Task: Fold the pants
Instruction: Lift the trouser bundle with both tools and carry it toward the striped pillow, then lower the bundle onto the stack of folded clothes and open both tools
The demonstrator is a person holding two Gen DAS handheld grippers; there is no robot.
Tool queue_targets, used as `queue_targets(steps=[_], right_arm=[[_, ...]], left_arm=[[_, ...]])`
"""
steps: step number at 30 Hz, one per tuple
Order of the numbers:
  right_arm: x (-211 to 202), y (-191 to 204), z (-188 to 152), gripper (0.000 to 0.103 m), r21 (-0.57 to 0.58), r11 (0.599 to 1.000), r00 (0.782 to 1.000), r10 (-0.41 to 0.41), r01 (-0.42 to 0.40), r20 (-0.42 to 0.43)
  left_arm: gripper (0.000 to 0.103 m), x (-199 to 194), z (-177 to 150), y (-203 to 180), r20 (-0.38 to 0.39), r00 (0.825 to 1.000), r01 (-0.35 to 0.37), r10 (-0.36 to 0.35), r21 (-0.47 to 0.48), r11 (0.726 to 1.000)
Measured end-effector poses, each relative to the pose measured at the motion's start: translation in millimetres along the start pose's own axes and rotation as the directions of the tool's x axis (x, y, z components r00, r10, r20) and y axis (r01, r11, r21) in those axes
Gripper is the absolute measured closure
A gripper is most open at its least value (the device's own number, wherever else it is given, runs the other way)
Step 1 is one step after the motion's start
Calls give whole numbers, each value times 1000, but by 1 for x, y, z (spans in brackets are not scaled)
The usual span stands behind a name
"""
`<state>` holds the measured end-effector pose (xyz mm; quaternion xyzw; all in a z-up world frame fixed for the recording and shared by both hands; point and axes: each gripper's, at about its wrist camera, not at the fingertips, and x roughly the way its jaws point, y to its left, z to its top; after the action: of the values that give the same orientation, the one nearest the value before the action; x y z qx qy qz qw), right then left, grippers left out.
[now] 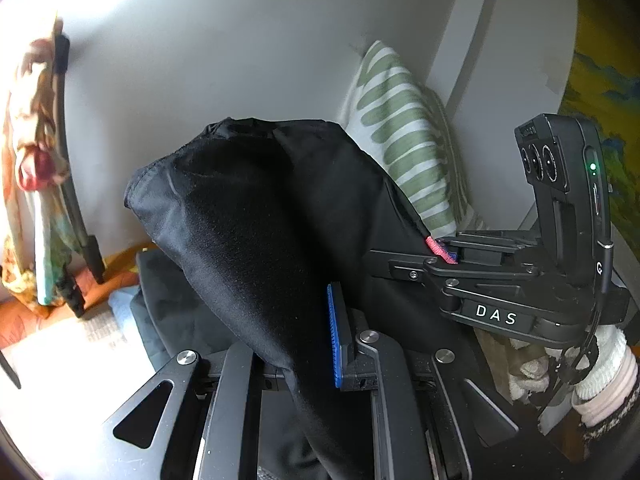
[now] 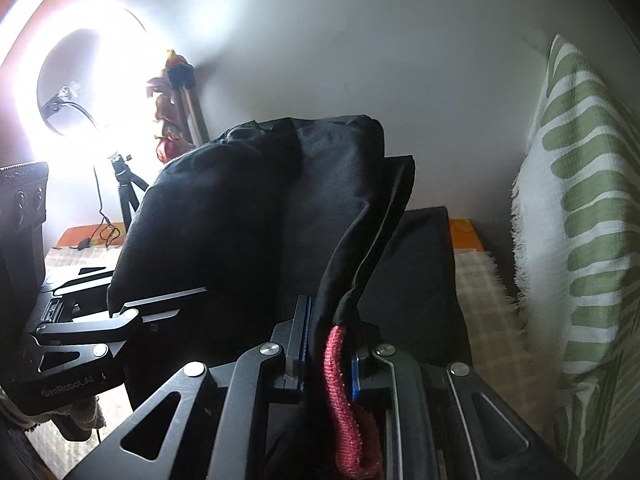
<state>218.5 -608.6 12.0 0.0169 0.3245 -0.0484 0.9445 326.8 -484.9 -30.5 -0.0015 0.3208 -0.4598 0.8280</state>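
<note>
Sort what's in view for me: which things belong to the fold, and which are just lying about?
In the job:
- pants, black, lifted
- red cord at their edge
- left claw, shut on pants
- right claw, shut on pants and cord

Lying about:
- green-striped pillow
- ring light
- tripod
- checked cloth
</note>
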Motion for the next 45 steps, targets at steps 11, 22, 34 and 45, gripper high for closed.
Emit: queue_targets(steps=[11,22,34,45], right_arm=[[32,-17,-6,87,27,1000,999,2,0,-41],[28,-17,-9,78,15,996,995,-84,85,-57],[-5,-16,-13,73,48,985,986,-165,166,-30],[-41,14,-23,51,77,985,988,-155,154,10]], left_arm=[[93,20,-1,17,-40,999,-30,30,6,1000],[86,26,2,14,-76,995,-65,66,19,998],[61,10,2,20,-91,988,-128,127,-15,992],[59,-49,-4,18,-41,988,-152,152,7,988]])
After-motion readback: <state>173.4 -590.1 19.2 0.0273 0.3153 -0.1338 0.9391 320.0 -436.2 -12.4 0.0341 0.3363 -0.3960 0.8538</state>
